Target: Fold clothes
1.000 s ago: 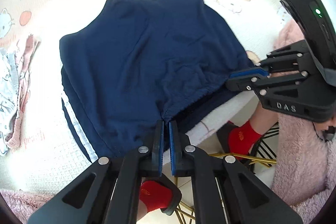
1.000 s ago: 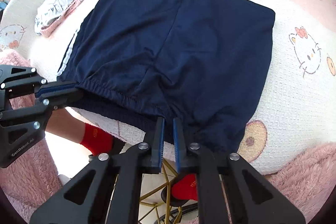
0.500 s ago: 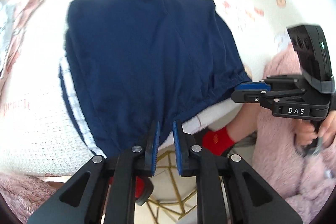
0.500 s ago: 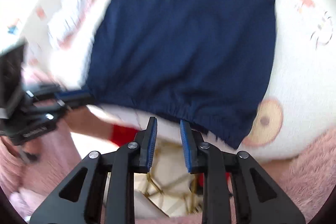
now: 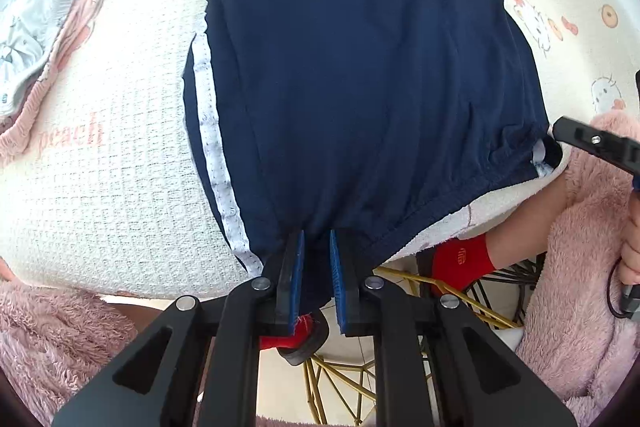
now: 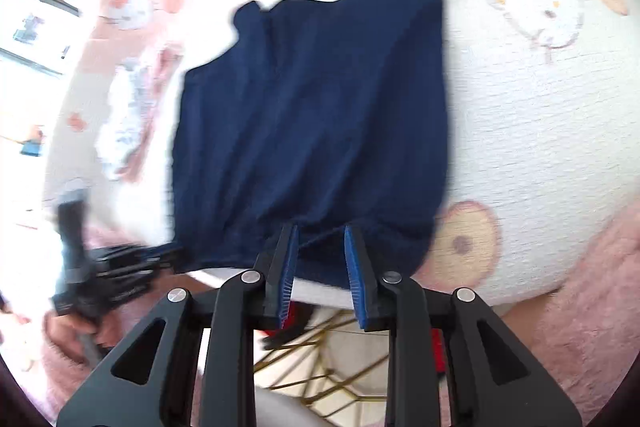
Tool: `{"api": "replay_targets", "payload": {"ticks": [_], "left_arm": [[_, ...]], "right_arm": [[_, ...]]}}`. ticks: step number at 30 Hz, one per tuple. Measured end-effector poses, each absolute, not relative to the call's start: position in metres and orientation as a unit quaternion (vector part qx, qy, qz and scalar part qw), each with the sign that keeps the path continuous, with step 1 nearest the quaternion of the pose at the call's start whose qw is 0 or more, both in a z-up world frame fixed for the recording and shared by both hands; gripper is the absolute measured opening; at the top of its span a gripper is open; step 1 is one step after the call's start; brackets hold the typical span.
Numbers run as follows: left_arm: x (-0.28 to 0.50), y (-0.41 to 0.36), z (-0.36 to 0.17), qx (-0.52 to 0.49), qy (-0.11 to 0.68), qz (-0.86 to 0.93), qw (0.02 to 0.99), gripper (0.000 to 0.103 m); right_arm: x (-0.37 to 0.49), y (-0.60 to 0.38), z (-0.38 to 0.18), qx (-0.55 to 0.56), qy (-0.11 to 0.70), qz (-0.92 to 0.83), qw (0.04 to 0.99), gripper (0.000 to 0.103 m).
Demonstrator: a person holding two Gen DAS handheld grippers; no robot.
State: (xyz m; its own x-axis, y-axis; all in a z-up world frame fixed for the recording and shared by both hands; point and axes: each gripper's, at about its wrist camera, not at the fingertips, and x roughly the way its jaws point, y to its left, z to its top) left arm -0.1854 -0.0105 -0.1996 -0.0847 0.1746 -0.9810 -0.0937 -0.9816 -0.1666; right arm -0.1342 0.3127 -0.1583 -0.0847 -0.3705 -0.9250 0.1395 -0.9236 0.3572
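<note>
Navy shorts [image 5: 360, 87] with a white side stripe lie flat on the Hello Kitty blanket, waistband hanging over the near table edge. My left gripper [image 5: 317, 239] is open, its jaws a small gap apart, with the waistband's left end at the tips. My right gripper [image 6: 320, 229] is open wider at the waistband's right part; that view is blurred. The shorts also show in the right wrist view [image 6: 312, 115]. The right gripper's finger [image 5: 592, 143] shows at the left view's right edge. The left gripper [image 6: 120, 267] shows blurred in the right view.
A pile of pink and grey-white clothes [image 5: 44, 27] lies at the far left of the blanket [image 5: 120, 155]. Below the table edge are gold chair legs [image 5: 400, 307] and the person's red socks [image 5: 464, 259]. Pink fluffy sleeves flank both views.
Both grippers have opened and let go of the waistband. The shorts now lie flatter on the blanket. Both grippers shifted, and the right view is in motion.
</note>
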Motion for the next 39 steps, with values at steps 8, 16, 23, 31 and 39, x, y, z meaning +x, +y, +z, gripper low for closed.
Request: {"api": "replay_targets", "payload": {"ticks": [8, 16, 23, 31, 39], "left_arm": [[-0.191, -0.035, -0.192, -0.676, -0.067, 0.728, 0.088, 0.015], [-0.189, -0.089, -0.182, -0.647, -0.235, 0.72, 0.089, 0.016], [-0.172, -0.086, -0.205, -0.669, -0.264, 0.694, 0.031, 0.027], [-0.157, -0.087, -0.217, -0.666, -0.273, 0.694, -0.024, 0.041], [-0.156, -0.102, -0.226, -0.682, -0.327, 0.654, 0.005, 0.041]], "right_arm": [[-0.127, 0.305, -0.165, 0.689, -0.035, -0.711, 0.136, 0.027], [-0.13, 0.358, -0.126, 0.644, -0.153, -0.74, 0.119, 0.045], [-0.127, 0.327, -0.155, 0.697, -0.108, -0.698, 0.121, 0.045], [-0.129, 0.32, -0.152, 0.707, -0.09, -0.691, 0.121, 0.046], [-0.134, 0.322, -0.144, 0.699, -0.128, -0.686, 0.155, 0.039]]}}
